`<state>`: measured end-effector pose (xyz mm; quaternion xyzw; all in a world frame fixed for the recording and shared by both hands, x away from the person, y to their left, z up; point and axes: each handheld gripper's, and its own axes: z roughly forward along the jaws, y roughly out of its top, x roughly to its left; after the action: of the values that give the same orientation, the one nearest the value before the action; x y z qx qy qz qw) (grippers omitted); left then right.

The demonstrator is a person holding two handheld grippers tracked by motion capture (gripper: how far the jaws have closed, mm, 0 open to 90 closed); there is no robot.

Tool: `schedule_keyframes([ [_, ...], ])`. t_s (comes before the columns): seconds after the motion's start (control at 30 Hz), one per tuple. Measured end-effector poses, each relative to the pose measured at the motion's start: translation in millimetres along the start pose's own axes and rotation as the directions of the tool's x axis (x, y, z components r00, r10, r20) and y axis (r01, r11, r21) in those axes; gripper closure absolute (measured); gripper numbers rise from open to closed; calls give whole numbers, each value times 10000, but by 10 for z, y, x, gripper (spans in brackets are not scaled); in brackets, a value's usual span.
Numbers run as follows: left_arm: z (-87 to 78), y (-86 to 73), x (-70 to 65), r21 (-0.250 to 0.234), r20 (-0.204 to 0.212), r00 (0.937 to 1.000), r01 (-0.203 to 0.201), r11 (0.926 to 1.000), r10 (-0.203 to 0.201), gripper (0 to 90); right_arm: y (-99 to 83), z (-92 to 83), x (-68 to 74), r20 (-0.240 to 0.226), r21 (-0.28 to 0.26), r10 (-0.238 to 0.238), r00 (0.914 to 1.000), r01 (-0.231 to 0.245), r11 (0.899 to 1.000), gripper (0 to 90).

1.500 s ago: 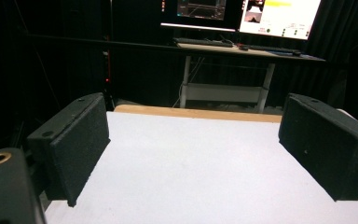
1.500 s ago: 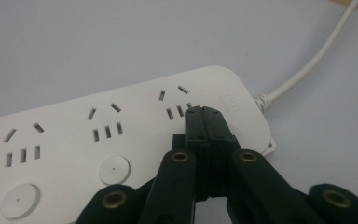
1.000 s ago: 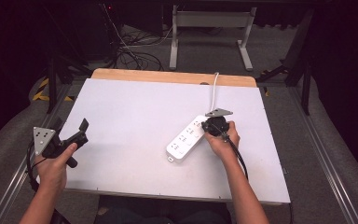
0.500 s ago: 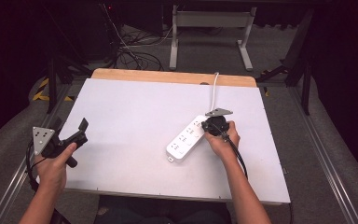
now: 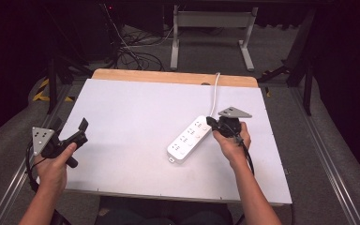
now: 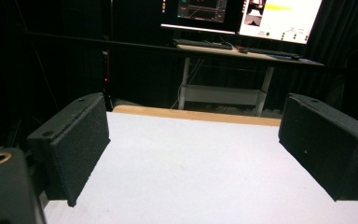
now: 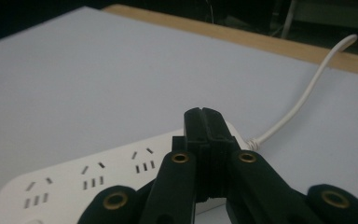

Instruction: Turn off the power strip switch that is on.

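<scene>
Almost nothing has moved over the last second. Right gripper sits at the same spot on the cord end of the power strip, and the strip keeps the same diagonal lie on the white table.

Right gripper view: jaws pressed fully together with nothing between them, tips over or against the strip's end face near where the white cord exits. Cannot tell whether they actually touch. Reads as a push or nudge setup, not a grasp.

Left gripper only drifted a hair at the near left table edge. Its jaws stand wide apart over bare table surface, well away from the strip.

Cord runs off the far wooden edge by a small hole.

Judgement: static pause, so the strip move hasn't started. Next motion probably comes from the right hand, sliding or pivoting the strip.
</scene>
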<state>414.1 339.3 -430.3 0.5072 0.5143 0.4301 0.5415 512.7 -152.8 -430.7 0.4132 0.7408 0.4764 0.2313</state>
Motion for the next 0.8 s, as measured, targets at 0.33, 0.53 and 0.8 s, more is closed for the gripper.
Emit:
schedule_keyframes([
  [0.33, 7, 6, 6, -31, 20, 10000, -15, 10000, 15, 91, -282, -774, -143, -504, -2955, 804, 9955, -918, 9509, 900],
  [0.53, 23, 8, -20, -39, 101, 9999, -124, 9999, 125, 91, -484, -1065, -151, -252, -4740, 778, 9966, -804, 8768, 900],
  [0.8, 44, 5, -31, -30, 133, 9999, -97, 9999, 98, 91, -566, -1112, -145, 68, -5136, 671, 9977, -540, 8563, 900],
])
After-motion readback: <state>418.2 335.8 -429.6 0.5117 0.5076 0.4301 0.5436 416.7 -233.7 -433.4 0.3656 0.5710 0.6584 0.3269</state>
